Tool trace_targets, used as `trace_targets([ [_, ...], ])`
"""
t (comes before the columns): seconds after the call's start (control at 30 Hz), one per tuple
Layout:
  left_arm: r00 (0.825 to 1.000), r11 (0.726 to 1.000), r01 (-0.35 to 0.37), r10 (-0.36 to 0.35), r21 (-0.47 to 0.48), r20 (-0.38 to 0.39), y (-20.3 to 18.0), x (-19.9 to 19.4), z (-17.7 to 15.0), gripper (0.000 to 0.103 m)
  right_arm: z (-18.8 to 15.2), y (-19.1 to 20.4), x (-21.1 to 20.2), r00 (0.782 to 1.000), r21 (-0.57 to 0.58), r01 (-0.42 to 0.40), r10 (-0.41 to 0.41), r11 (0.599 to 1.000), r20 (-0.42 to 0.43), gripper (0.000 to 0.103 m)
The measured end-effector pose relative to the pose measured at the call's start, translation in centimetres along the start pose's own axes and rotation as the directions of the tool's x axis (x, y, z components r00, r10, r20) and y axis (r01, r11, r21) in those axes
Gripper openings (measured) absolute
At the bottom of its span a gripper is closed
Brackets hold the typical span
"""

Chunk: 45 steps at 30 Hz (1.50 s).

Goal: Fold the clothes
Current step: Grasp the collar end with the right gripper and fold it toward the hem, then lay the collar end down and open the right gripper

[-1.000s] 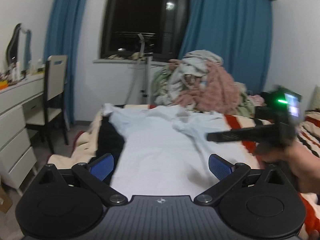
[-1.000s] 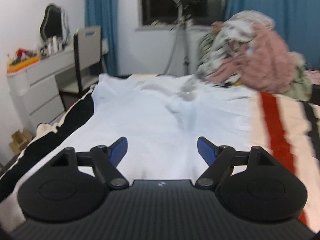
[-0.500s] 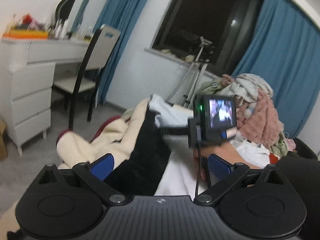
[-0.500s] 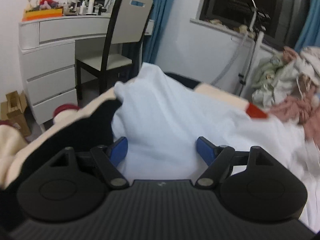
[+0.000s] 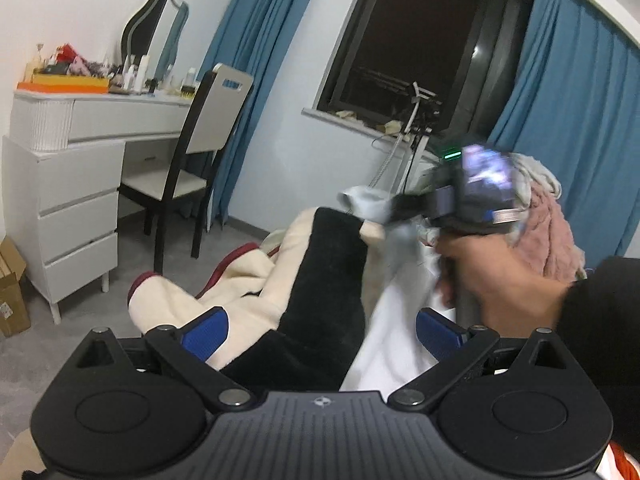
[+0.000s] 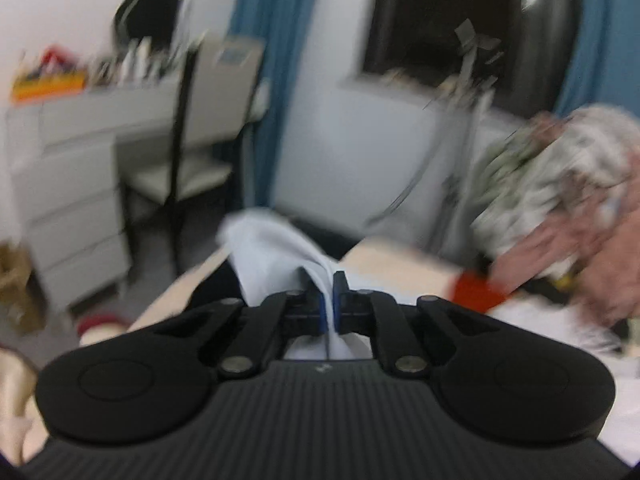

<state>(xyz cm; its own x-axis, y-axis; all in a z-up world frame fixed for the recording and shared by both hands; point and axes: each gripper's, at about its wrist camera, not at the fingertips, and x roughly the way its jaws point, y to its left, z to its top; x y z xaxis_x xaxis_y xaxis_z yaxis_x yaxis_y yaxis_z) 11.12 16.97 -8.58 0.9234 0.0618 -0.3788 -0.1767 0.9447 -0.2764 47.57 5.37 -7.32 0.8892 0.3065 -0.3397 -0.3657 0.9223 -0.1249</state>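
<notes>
1. The right gripper (image 6: pixel 328 300), black with blue pads, is clamped tight on a fold of the pale white-blue cotton garment (image 6: pixel 276 256); the cloth rises in a peak just ahead of the closed jaws and a strip of it runs down between the pads.
2. In the left wrist view the same right gripper (image 5: pixel 394 204) is held aloft by a bare hand (image 5: pixel 496 276) with a black sleeve (image 5: pixel 604 320), the garment (image 5: pixel 396 320) draping from its tip down onto the bed.
3. The left gripper (image 5: pixel 320 330) sits low with its blue pads (image 5: pixel 206 332) wide apart, nothing pressed between them; the white cloth and the black-and-cream fleece blanket (image 5: pixel 320 280) lie below the gap.
4. That blanket, edged in dark red, spills over the bed's near corner toward the grey floor.
5. A heap of unfolded laundry, pink knit and pale printed fabric (image 6: pixel 560 184), is piled at the far right.
6. As for containers: the white dresser (image 5: pixel 68 184) has its three drawers closed, contents hidden; a brown cardboard box (image 5: pixel 14 292) stands beside it, inside not visible.
7. A white-backed chair with black legs (image 5: pixel 200 156) stands by the dresser.
</notes>
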Motion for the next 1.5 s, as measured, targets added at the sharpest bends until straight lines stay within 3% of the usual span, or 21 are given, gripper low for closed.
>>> trace_targets([
  [0.1, 1.0, 1.0, 0.022, -0.022, 0.014, 0.005, -0.7, -1.1, 0.0, 0.101, 0.8, -5.4, -4.5, 0.99, 0.099, 0.096, -0.106, 0.99, 0.097, 0.006],
  [0.23, 0.997, 0.997, 0.077, -0.077, 0.03, -0.002, -2.1, -3.0, -0.5, 0.102, -1.2, -14.3, -9.2, 0.954, 0.265, 0.24, -0.277, 0.934, 0.114, 0.007],
  [0.37, 0.991, 0.988, 0.137, -0.136, 0.074, -0.019, -3.8, -4.3, -1.5, 0.102, -6.5, -22.8, -10.8, 0.911, 0.443, 0.368, -0.413, 0.818, 0.007, 0.007],
  [0.5, 0.981, 0.973, 0.19, -0.184, 0.129, -0.056, -5.8, -3.8, -3.0, 0.102, -13.4, -27.9, -10.2, 0.894, 0.559, 0.425, -0.426, 0.712, -0.137, 0.007],
  [0.6, 0.977, 0.962, 0.208, -0.197, 0.174, -0.081, -7.1, -2.4, -4.0, 0.102, -16.4, -28.4, -8.8, 0.888, 0.507, 0.453, -0.418, 0.733, -0.189, 0.01],
  [0.67, 0.975, 0.956, 0.217, -0.201, 0.197, -0.1, -7.8, -1.2, -4.3, 0.102, -16.9, -28.5, -8.2, 0.9, 0.496, 0.434, -0.393, 0.752, -0.191, 0.015],
  [0.73, 0.973, 0.95, 0.223, -0.203, 0.217, -0.111, -8.2, -0.5, -4.6, 0.102, -16.8, -28.8, -7.7, 0.913, 0.495, 0.407, -0.353, 0.767, -0.204, 0.037],
  [0.8, 0.971, 0.945, 0.233, -0.212, 0.228, -0.115, -8.5, 0.0, -4.6, 0.102, -16.5, -28.6, -8.5, 0.927, 0.501, 0.376, -0.324, 0.78, -0.191, 0.076],
  [0.83, 0.969, 0.943, 0.239, -0.216, 0.233, -0.117, -8.6, 0.1, -4.6, 0.102, -16.2, -28.3, -9.1, 0.932, 0.509, 0.361, -0.315, 0.781, -0.179, 0.082],
  [0.97, 0.963, 0.934, 0.263, -0.24, 0.243, -0.119, -8.7, 0.1, -4.6, 0.102, -14.8, -26.8, -12.3, 0.941, 0.513, 0.336, -0.301, 0.79, -0.153, 0.082],
  [1.1, 0.961, 0.926, 0.274, -0.256, 0.259, -0.104, -8.9, -1.1, -4.5, 0.102, -12.8, -24.0, -17.5, 0.946, 0.457, 0.319, -0.306, 0.83, -0.105, 0.082],
  [1.33, 0.95, 0.913, 0.311, -0.292, 0.266, -0.108, -8.8, -4.8, -3.8, 0.102, -10.3, -18.3, -30.2, 0.961, 0.44, 0.256, -0.275, 0.861, -0.021, 0.082],
  [1.5, 0.944, 0.911, 0.325, -0.297, 0.252, -0.141, -8.4, -8.6, -3.7, 0.102, -11.5, -13.2, -39.6, 0.965, 0.421, 0.231, -0.261, 0.877, 0.015, 0.082],
])
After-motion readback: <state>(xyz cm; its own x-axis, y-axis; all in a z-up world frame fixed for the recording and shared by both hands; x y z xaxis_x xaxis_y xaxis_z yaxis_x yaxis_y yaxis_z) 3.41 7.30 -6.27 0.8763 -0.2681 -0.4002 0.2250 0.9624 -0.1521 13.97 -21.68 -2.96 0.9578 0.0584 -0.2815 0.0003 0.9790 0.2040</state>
